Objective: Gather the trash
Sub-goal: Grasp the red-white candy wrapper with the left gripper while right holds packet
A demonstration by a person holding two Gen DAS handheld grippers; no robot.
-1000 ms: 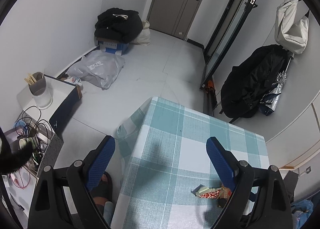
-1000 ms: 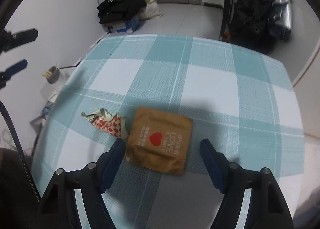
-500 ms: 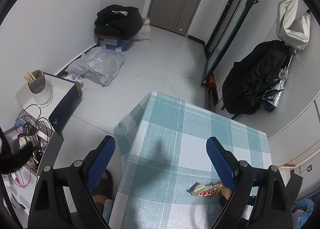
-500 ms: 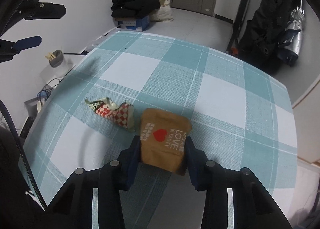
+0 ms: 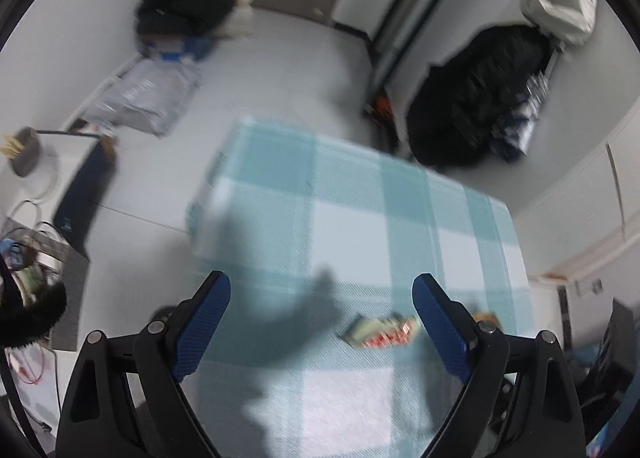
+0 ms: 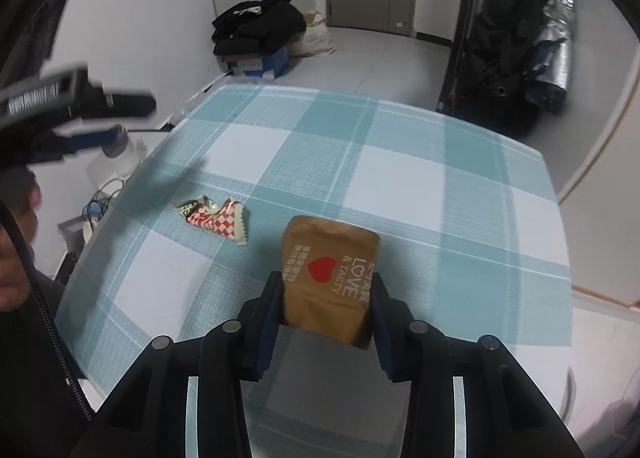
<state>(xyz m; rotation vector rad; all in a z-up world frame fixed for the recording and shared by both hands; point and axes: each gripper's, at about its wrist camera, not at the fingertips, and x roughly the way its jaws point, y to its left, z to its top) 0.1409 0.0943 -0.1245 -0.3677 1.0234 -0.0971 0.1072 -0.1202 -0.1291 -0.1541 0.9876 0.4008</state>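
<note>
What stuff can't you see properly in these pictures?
- Brown paper bag: its bottom is hidden between the right gripper fingers in the right wrist view; almost wholly behind a finger in the left wrist view.
- Red checkered wrapper: smeared by motion blur in the left wrist view.
- Left gripper: blurred and cut off by the right view's edge.

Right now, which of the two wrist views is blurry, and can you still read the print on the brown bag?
Left wrist view: motion-blurred throughout, so the checkered wrapper is only a smear, with dark shadows on the tablecloth. Right wrist view: sharp; the brown bag in the right gripper reads "LOVE & TASTY", while the left gripper at the edge is blurred.
</note>
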